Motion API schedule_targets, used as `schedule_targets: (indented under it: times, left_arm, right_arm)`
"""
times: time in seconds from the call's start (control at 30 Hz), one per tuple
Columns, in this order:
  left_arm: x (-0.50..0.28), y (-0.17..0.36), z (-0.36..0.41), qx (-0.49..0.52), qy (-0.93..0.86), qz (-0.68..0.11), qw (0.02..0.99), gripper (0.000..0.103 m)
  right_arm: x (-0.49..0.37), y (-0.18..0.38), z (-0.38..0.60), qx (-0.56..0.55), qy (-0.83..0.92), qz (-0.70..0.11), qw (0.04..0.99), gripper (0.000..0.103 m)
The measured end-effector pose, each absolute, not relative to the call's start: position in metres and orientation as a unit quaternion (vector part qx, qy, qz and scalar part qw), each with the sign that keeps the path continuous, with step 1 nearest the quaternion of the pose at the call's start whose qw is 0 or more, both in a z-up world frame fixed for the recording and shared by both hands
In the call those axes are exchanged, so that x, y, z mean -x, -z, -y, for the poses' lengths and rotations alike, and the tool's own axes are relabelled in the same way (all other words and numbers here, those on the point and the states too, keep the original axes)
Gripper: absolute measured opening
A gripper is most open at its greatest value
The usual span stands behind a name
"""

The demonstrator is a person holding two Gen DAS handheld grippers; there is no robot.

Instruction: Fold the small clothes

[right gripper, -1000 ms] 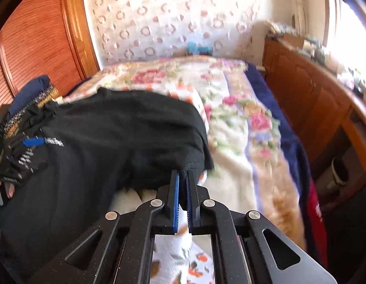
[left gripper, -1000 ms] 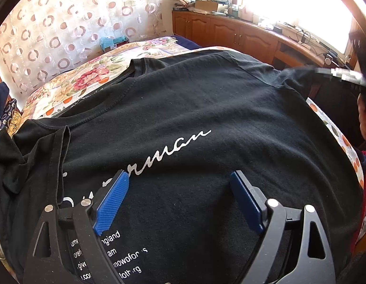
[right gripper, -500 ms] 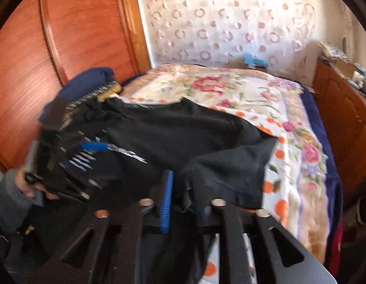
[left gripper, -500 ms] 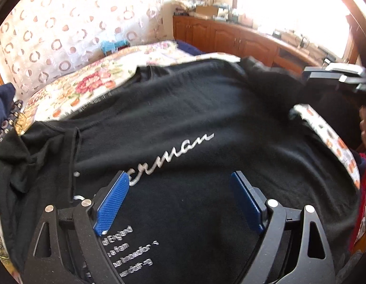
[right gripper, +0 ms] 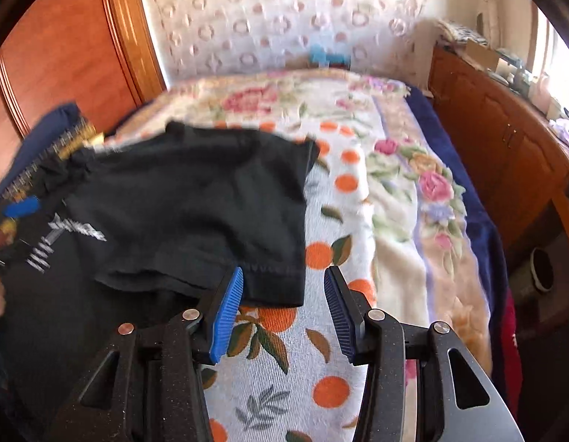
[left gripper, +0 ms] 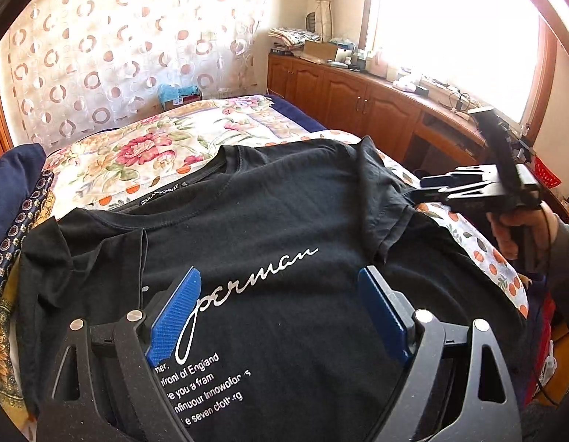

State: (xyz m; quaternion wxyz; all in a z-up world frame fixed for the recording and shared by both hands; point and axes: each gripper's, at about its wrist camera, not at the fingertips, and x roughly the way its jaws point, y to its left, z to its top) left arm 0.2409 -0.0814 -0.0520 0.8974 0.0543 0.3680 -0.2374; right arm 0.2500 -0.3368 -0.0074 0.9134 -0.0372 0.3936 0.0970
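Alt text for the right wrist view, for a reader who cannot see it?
The right gripper is opening, a black T-shirt sleeve hem lying loose between its blue pads, over a floral blanket on a bed.

The black T-shirt [left gripper: 284, 228] has its hem cut off by the frame's lower edge, its first printed letters hidden behind the left gripper [left gripper: 280, 316], and the right wrist view is motion-blurred.
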Motion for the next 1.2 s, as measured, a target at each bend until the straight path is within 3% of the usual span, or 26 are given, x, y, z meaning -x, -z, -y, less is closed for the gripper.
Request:
schedule_targets:
  times: [0.1,0.17,0.23,0.57,0.77,0.8,0.9,0.93,1.2]
  left_arm:
    - [-0.240,0.051,0.078,-0.054,0.234,-0.367,0.899,0.088]
    - [-0.239,0.050,0.071,-0.050,0.231,-0.364,0.901,0.088]
    - [-0.236,0.048,0.062,-0.046,0.226,-0.362,0.903,0.088]
    - [-0.227,0.045,0.020,-0.025,0.185,-0.356,0.916,0.088]
    - [-0.221,0.055,0.006,-0.016,0.175,-0.364,0.915,0.088]
    - [-0.222,0.056,0.007,-0.015,0.175,-0.366,0.914,0.088]
    - [-0.223,0.060,0.008,-0.016,0.177,-0.370,0.912,0.088]
    - [-0.224,0.061,0.008,-0.016,0.177,-0.371,0.911,0.088]
    - [-0.236,0.060,0.031,-0.005,0.219,-0.374,0.901,0.088]
  right_arm:
    - [-0.258,0.012,0.323,0.050,-0.091,-0.394,0.913,0.040]
    - [-0.264,0.008,0.319,0.045,-0.113,-0.396,0.910,0.014]
    - [-0.267,-0.002,0.312,0.051,-0.131,-0.401,0.905,0.003]
    - [-0.309,-0.070,0.228,0.109,-0.239,-0.333,0.905,0.003]
    - [-0.362,-0.058,0.193,0.140,-0.252,-0.336,0.897,0.003]
    - [-0.367,-0.056,0.191,0.144,-0.244,-0.333,0.899,0.006]
    - [-0.370,-0.047,0.201,0.137,-0.209,-0.325,0.912,0.033]
    - [-0.366,-0.046,0.203,0.125,-0.208,-0.324,0.915,0.037]
    - [-0.297,-0.007,0.249,0.099,-0.189,-0.350,0.912,0.037]
